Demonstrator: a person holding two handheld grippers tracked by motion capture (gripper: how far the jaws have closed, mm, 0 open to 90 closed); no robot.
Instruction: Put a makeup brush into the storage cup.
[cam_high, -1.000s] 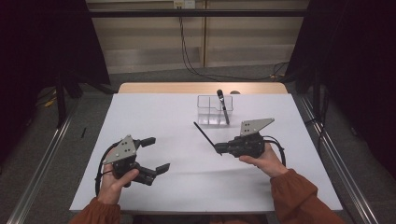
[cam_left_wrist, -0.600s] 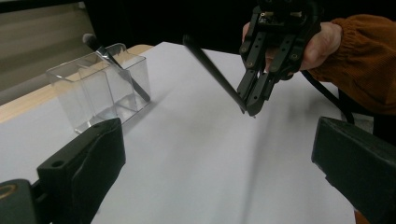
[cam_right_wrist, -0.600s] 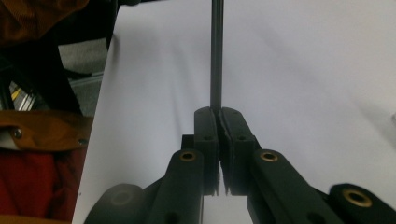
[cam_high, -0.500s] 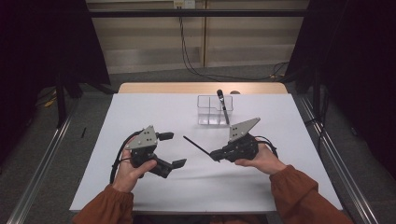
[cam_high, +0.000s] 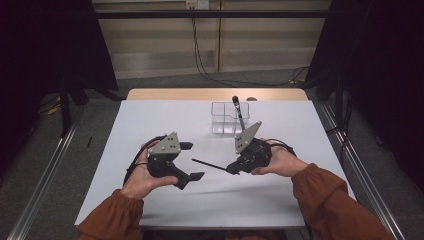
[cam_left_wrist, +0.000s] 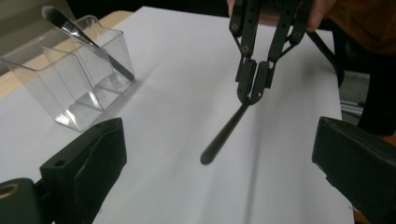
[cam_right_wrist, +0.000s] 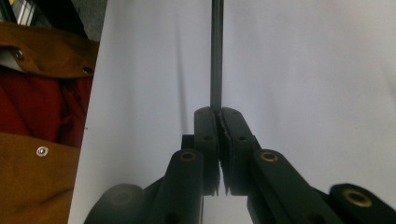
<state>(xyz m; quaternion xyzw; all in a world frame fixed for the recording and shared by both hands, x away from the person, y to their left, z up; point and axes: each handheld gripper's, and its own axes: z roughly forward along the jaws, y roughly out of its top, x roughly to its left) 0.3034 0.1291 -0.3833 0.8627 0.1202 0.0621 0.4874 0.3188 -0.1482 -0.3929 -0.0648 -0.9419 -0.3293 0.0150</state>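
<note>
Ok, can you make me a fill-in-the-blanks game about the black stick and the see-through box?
1. The right hand-held gripper is shut on a thin ____ stick.
2. The left hand-held gripper has its jaws ____.
3. The clear plastic box holds a dark-handled ____ leaning inside it.
4. The box stands on the ____ table.

Missing words: black; open; brush; white
</note>
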